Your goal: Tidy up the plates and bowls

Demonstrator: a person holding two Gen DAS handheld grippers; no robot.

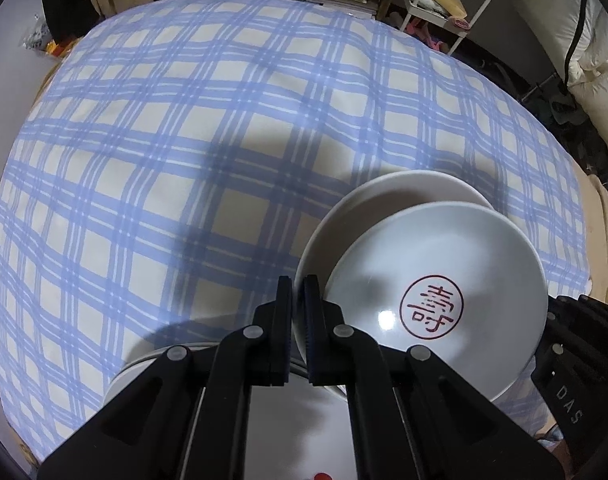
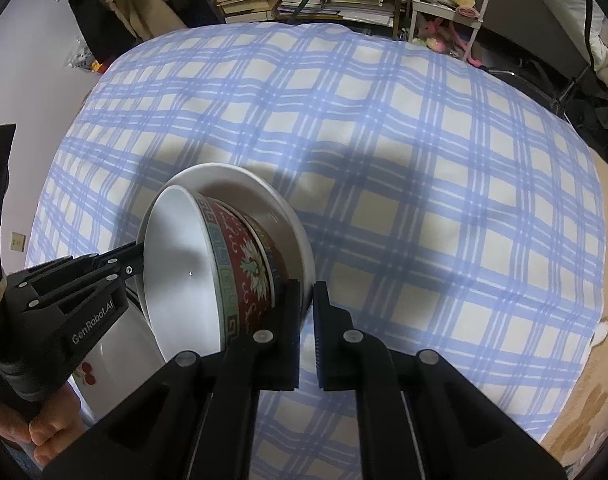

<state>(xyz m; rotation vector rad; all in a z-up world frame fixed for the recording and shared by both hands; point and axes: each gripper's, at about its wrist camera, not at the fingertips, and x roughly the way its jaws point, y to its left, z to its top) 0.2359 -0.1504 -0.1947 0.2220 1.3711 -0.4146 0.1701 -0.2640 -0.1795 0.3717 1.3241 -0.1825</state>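
Above the checked bench (image 2: 424,160), your left gripper (image 1: 299,320) and right gripper (image 2: 308,320) each pinch the white plate's (image 2: 299,240) rim, keeping the tilted bowls (image 2: 231,272) cradled.

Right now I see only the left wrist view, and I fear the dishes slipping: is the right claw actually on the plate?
Observer: Yes, the right claw has the white plate by its rim, between its fingers.
Operator: What does the outside of the bowl look like?
Observer: The bowl has a red patterned outer wall and sits tilted in that plate.
Operator: Is there anything beneath?
Observer: A second plate with a red cherry print lies below the left claw.
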